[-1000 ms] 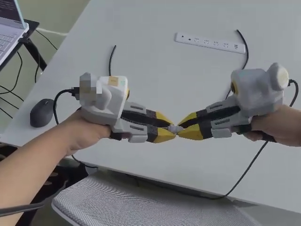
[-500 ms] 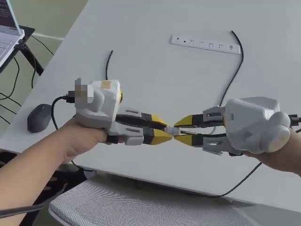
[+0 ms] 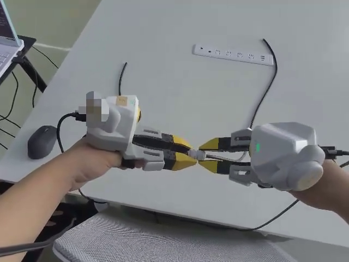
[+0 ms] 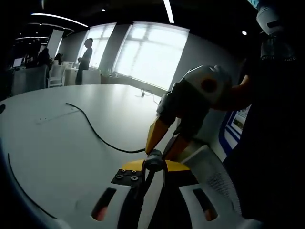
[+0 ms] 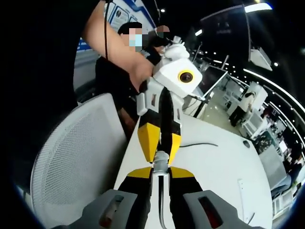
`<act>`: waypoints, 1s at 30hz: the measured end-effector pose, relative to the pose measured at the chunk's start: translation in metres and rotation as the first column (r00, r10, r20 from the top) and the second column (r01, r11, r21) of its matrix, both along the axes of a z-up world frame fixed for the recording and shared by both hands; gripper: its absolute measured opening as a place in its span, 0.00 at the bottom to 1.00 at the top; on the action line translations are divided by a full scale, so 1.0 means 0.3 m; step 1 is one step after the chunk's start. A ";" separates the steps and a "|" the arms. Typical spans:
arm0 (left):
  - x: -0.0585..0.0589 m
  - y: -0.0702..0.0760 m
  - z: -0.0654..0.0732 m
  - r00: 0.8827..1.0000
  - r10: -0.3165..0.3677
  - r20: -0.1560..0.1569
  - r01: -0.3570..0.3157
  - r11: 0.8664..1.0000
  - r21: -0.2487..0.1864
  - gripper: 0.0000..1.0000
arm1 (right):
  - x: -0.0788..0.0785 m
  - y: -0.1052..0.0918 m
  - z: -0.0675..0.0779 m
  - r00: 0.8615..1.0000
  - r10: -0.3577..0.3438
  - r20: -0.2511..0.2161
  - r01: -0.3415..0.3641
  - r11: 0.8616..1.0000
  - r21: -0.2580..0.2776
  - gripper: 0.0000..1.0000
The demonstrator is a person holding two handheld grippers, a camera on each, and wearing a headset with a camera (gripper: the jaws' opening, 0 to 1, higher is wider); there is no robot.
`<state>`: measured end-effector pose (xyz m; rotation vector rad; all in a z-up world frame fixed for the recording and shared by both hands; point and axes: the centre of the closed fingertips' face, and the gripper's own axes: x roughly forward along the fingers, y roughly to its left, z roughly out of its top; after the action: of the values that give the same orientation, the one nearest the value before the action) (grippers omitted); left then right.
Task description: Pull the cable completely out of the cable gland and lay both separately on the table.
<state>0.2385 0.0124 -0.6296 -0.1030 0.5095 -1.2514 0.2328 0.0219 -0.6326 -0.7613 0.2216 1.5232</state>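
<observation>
A small grey cable gland point(image 3: 196, 155) hangs in the air above the table's near edge, between two yellow-tipped grippers that meet nose to nose. My left gripper point(image 3: 190, 156) comes in from the left and is shut on the gland point(image 4: 153, 160). From the right, my right gripper point(image 3: 203, 156) is shut on the pale cable point(image 3: 224, 158) just behind the gland. In the right gripper view the cable point(image 5: 162, 200) runs back between my right gripper's point(image 5: 159, 172) jaws, and the left gripper point(image 5: 160, 143) faces it.
On the white table point(image 3: 163, 82), a white power strip point(image 3: 232, 54) lies at the back with a black cord point(image 3: 264, 93) running toward me. A grey mouse point(image 3: 41, 142) sits at the left edge. A mesh chair point(image 3: 136, 240) stands below the grippers.
The right gripper has rolled over and dropped lower, so its body now faces me. Both grippers' tips still meet at the gland; the left gripper has barely moved.
</observation>
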 end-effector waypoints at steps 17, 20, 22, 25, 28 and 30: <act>0.013 0.004 -0.002 1.000 -0.021 0.012 0.021 1.000 0.001 0.15 | 0.047 -0.030 0.042 0.962 -0.202 -0.182 0.212 0.977 0.035 0.16; 0.015 0.003 0.002 0.999 -0.024 0.023 0.024 1.000 0.005 0.15 | 0.067 -0.062 0.050 0.928 -0.280 -0.245 0.299 0.953 0.044 0.17; 0.018 0.003 0.007 0.999 -0.021 0.029 0.021 1.000 0.006 0.15 | 0.075 -0.078 0.048 0.898 -0.325 -0.297 0.351 0.935 0.039 0.17; 0.027 0.005 0.019 0.999 -0.009 0.036 0.009 1.000 -0.001 0.15 | 0.083 -0.098 0.028 0.898 -0.352 -0.262 0.367 0.930 0.009 0.17; 0.031 0.006 0.023 0.999 -0.005 0.037 0.005 1.000 -0.001 0.15 | 0.092 -0.103 0.008 0.905 -0.384 -0.185 0.387 0.922 -0.021 0.15; 0.035 0.007 0.023 0.999 -0.002 0.038 0.002 1.000 0.003 0.15 | 0.090 -0.093 -0.003 0.909 -0.386 -0.156 0.386 0.922 -0.028 0.13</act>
<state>0.2488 0.0146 -0.6229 -0.0759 0.4793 -1.2525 0.2598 -0.0059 -0.6334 -0.5525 0.4621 1.2038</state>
